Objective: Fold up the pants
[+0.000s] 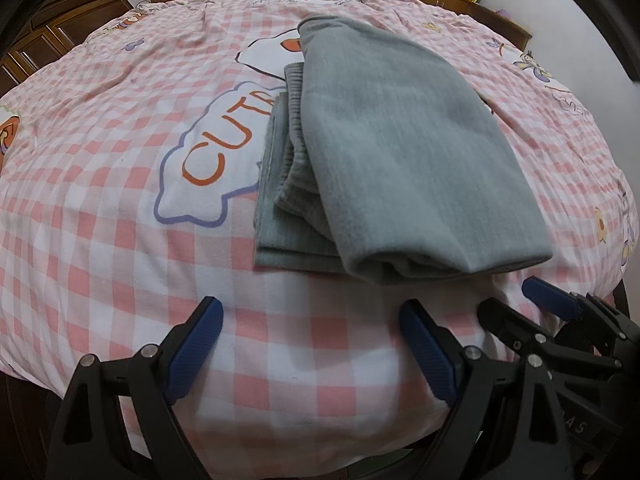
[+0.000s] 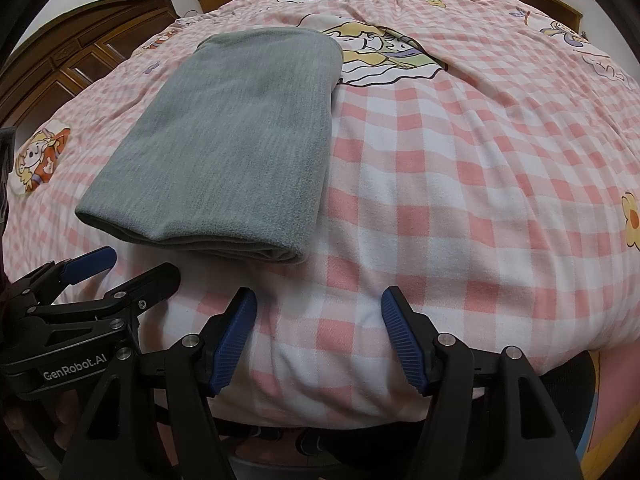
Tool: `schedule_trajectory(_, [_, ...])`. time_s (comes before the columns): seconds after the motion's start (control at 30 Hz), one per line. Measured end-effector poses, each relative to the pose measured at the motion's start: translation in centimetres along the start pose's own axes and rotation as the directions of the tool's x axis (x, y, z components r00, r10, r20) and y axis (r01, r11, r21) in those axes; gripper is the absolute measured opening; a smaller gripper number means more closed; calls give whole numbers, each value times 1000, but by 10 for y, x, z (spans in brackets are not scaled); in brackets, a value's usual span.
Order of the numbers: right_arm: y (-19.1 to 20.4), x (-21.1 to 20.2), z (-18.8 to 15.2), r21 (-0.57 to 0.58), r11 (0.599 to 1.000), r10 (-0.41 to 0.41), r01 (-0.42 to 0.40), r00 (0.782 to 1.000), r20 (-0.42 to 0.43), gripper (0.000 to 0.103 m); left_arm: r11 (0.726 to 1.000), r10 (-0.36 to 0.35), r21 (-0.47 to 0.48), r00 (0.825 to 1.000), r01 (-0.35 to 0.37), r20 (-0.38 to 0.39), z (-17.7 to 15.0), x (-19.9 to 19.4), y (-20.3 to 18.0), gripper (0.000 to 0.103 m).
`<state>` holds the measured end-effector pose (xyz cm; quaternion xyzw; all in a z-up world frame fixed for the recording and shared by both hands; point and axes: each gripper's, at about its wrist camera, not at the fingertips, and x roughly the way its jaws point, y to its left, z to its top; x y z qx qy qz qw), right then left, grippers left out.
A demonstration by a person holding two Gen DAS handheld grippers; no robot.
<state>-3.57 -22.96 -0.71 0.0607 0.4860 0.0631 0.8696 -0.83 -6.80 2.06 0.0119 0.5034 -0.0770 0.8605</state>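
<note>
Pants [image 1: 392, 160] folded, gray, on the bed [image 1: 120, 160], just beyond both grippers. Left gripper [image 1: 312, 324] wide, empty, near edge of bed. Right gripper [image 2: 318, 312] wide, empty, to its right. Neither touches cloth. Ribbed layers [image 1: 288, 168] stick out on left side. Judgement: fold looks nearly done; best finish is tucking that left overhang under, then pressing flat without dragging the stack.
</note>
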Motion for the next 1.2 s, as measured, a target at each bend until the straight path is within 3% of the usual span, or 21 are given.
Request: schedule_trajectory(1.2, [2,3,2,-5,1000,-1,1,1000,-9,67,1000,2,-2,1000,-2,-14,1,3,0,93])
